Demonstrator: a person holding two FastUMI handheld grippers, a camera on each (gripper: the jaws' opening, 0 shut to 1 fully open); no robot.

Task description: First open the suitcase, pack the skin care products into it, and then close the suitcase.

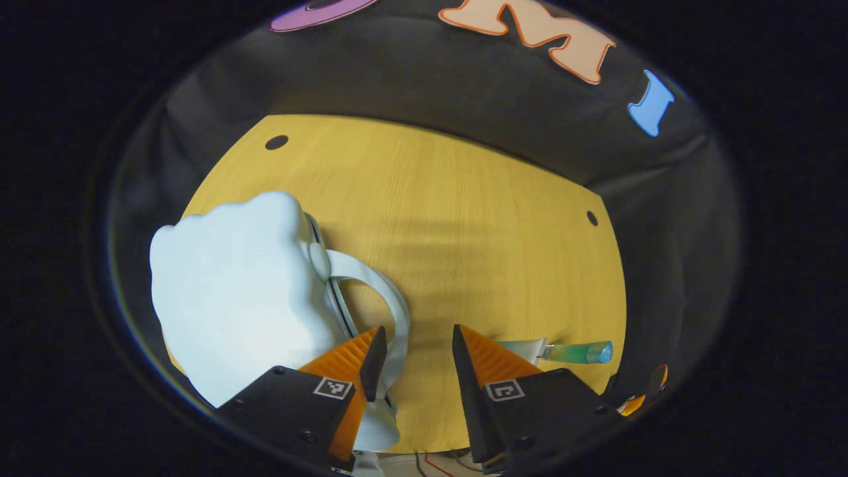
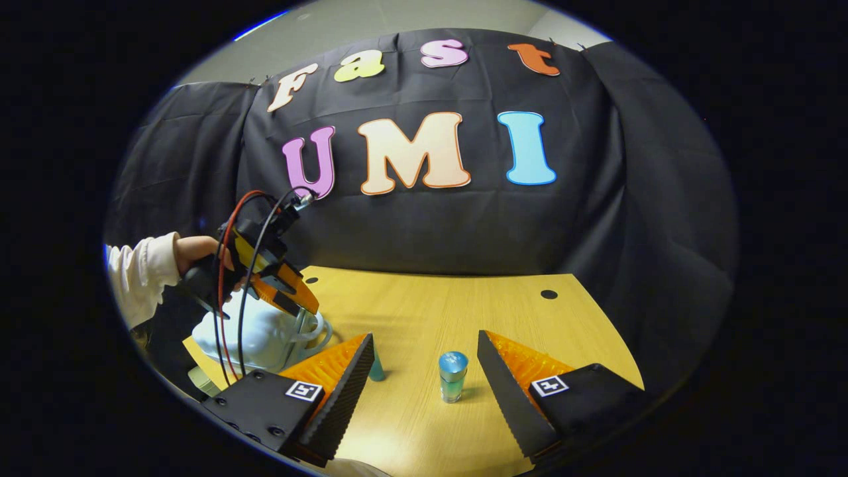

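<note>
- Dim booth; the wooden table point(image 1: 464, 232) is the brightest surface in both views.
- Soft shadow bands cross its middle in the left gripper view.
- The pale suitcase point(image 1: 238, 298) glares at 8 o'clock.
- Fisheye bending grows toward every rim.
- Slight motion blur softens edges.

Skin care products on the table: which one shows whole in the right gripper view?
The blue-capped bottle, standing upright; the other, a teal item, is half hidden behind a finger.

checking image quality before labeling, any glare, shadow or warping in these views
Left gripper view: bright glare washes out the pale suitcase; soft shadow bands cross the wooden table, whose edges bow from fisheye. Right gripper view: evenly lit, the green bottle sharp with a small shadow; the table's far edge stays nearly straight.
</note>
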